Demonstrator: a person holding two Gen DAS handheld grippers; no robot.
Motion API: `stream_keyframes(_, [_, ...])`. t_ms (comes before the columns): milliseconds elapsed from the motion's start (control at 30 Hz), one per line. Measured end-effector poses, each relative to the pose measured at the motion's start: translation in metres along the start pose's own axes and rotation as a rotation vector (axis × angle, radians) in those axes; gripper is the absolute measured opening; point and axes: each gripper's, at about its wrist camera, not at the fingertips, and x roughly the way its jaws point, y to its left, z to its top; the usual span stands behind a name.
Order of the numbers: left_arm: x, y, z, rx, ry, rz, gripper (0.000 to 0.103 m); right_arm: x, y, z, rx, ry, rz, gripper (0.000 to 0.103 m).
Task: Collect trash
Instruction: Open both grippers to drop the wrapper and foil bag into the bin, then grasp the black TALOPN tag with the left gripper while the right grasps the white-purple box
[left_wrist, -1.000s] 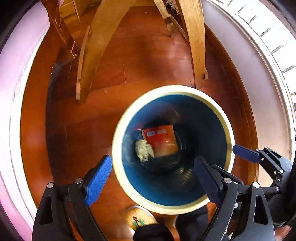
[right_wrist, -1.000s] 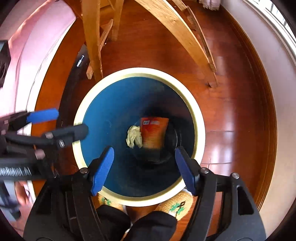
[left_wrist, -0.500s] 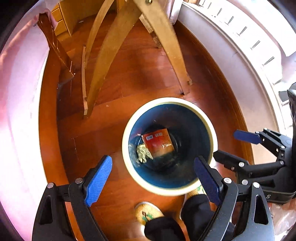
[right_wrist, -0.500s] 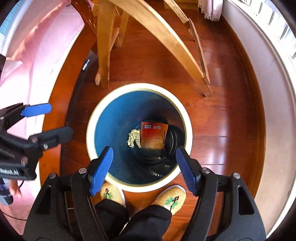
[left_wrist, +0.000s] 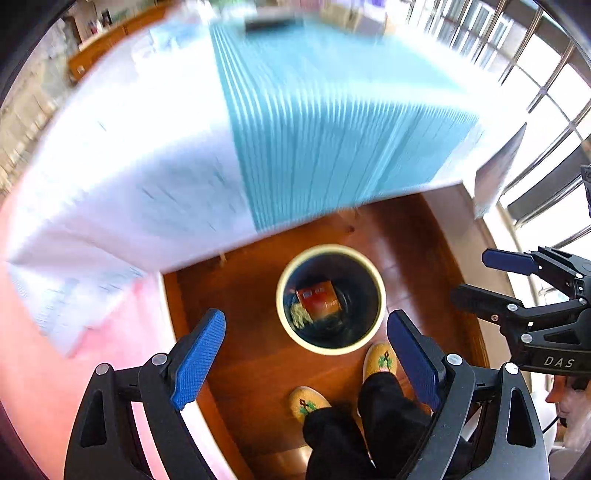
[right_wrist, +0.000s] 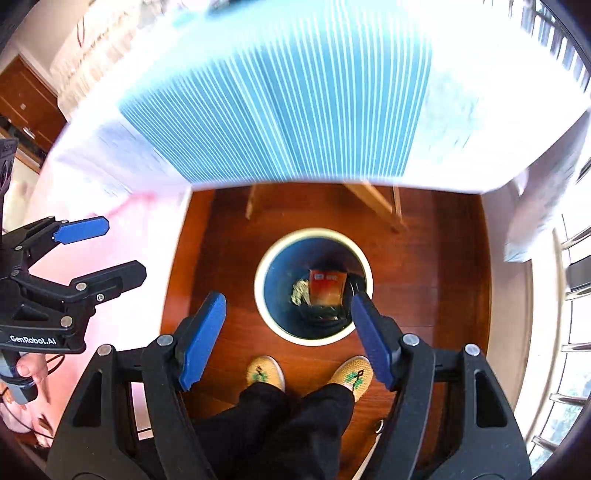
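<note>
I see an orange packet (right_wrist: 327, 287) and a crumpled wad (right_wrist: 300, 291) already in the bin (right_wrist: 273, 321), both grippers (left_wrist: 304, 354) (right_wrist: 288, 341) spread empty, more trash presumably left.

Polished reddish wood floor (right_wrist: 436, 280) lies below the tongs. Ahead of them a table draped in a blue-striped white cloth (right_wrist: 288, 110) blurs past; bright railed windows (left_wrist: 546, 110) glare rightward.
</note>
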Motion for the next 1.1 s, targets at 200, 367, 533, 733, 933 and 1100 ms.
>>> stream_keyframes(200, [-0.086, 0.008, 0.025, 0.010, -0.104, -0.011, 0.080, -0.083, 0.030, 0.031, -0.014, -0.110, -0.022, 0.068])
stream_keyframes(367, [-0.145, 0.018, 0.052, 0.002, -0.178, -0.041, 0.078, -0.137, 0.042, 0.058, 0.007, -0.189, -0.024, 0.068])
stream_keyframes(533, [-0.187, 0.017, 0.088, 0.030, -0.251, -0.053, 0.078, -0.177, 0.058, 0.090, -0.038, -0.267, -0.082, 0.068])
stream_keyframes(733, [-0.207, 0.014, 0.135, 0.059, -0.301, -0.032, 0.078, -0.211, 0.071, 0.127, -0.092, -0.358, -0.142, 0.068])
stream_keyframes(933, [-0.195, 0.010, 0.168, 0.073, -0.296, -0.040, 0.072, -0.199, 0.056, 0.162, -0.075, -0.324, -0.164, 0.068])
stream_keyframes(1100, [-0.147, 0.018, 0.193, -0.015, -0.233, -0.028, 0.065, -0.152, 0.024, 0.196, -0.070, -0.241, -0.147, 0.068])
